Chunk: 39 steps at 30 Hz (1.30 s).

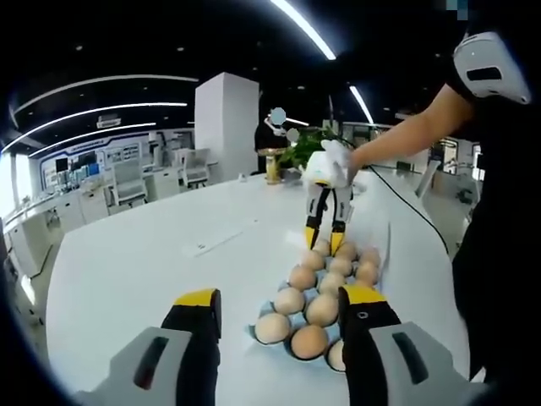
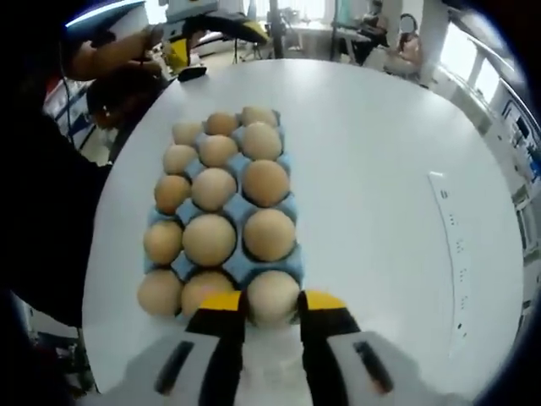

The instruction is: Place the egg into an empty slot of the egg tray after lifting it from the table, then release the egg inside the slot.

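In the right gripper view my right claw (image 2: pixel 271 306) stands at the near end of the blue moulded egg tray (image 2: pixel 239 208), and its two yellow-tipped jaws are on either side of a pale brown egg (image 2: pixel 272 295) that sits in the nearest row of the tray; the jaws look to touch the egg on both sides, so I read it as pinched, though the contact itself is partly hidden. The tray lies on the round white bench (image 2: pixel 380 169) and carries many other brown eggs in its slots. In the left gripper view my left claw (image 1: pixel 283 306) is spread wide and holds nothing, hovering above the bench (image 1: pixel 135 262) at one end of the same tray (image 1: pixel 261 331). At the far end of the tray I see my right claw (image 1: pixel 325 243) pointing down among the eggs, with a white-gloved hand (image 1: pixel 336 161) holding it.
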Motion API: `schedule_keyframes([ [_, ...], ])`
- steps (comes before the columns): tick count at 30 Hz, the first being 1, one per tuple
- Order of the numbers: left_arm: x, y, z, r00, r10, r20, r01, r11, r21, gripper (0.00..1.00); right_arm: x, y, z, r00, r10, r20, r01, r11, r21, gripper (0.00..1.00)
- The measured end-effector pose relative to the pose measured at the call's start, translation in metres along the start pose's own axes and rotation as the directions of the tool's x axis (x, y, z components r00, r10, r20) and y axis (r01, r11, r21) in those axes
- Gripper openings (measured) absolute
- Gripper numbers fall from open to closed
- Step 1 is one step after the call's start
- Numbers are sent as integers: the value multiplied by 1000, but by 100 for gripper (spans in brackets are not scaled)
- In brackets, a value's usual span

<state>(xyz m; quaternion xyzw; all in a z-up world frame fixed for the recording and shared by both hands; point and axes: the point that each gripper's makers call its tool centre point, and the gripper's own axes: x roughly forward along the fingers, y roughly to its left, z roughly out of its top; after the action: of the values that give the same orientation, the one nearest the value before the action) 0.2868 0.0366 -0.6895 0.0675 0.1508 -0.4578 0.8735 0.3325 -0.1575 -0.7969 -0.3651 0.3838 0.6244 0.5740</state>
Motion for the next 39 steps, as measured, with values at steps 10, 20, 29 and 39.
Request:
schedule_keyframes([
  [10, 2, -2, 3, 1000, -8, 2, 8, 1000, 5, 55, -5, 0, 1, 999, -17, 38, 17, 1000, 18, 26],
  [20, 1, -3, 5, 1000, -6, 4, 6, 1000, 14, 55, -12, 0, -1, 992, -51, 119, 39, 994, 102, 27],
  [29, 2, -4, 5, 1000, -11, 4, 11, 1000, 12, 54, -24, -1, 0, 970, -86, 229, 39, 979, 200, 32],
  [39, 2, -4, 3, 1000, -11, 0, 11, 1000, 9, 54, -43, -6, 21, 881, -149, 449, 51, 973, 223, 46],
])
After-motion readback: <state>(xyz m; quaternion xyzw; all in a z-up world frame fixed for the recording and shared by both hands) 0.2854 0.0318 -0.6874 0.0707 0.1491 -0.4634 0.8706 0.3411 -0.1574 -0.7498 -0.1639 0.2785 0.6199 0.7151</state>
